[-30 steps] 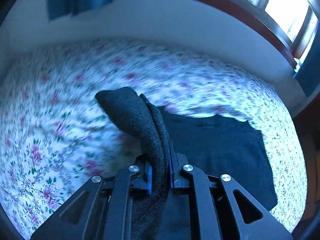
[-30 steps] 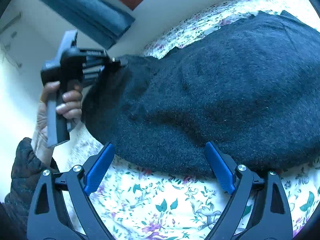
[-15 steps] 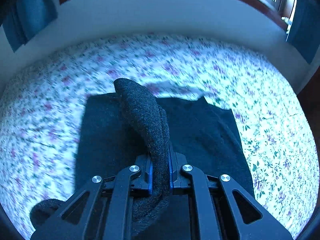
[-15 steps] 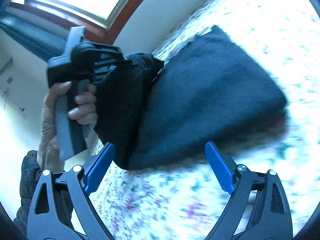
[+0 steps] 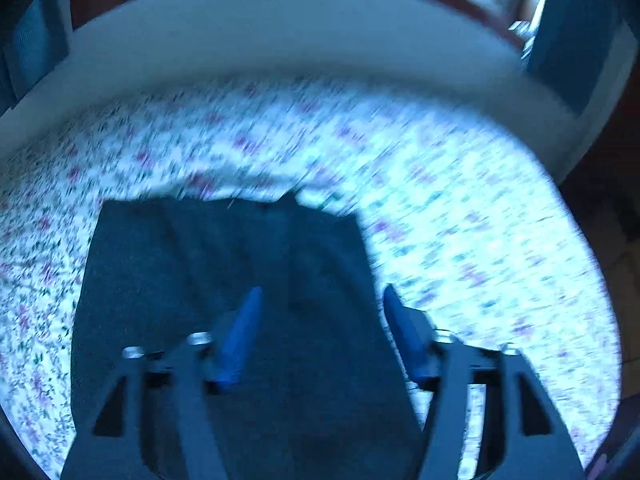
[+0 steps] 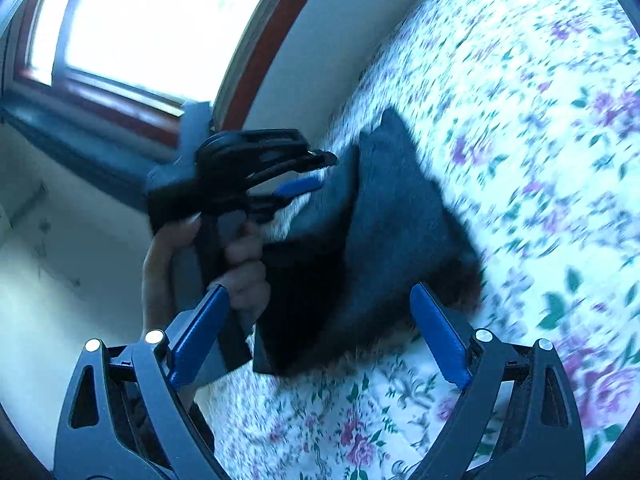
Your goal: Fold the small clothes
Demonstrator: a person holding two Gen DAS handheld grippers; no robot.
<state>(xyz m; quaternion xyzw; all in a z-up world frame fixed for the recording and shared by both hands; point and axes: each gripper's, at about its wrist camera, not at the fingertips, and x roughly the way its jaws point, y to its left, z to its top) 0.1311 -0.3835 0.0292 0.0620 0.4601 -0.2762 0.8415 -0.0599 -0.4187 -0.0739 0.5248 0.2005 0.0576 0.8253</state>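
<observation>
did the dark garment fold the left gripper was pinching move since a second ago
Yes. The pinched fold that stood up between the left gripper's fingers is gone; the dark garment now lies flat on the floral bedsheet as the fingers are opening.

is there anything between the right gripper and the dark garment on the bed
Nothing visible. The right gripper is open, with only bare floral bedsheet between it and the dark garment. The left gripper, jaws opening, is at the garment's far edge, not in the way.
</observation>
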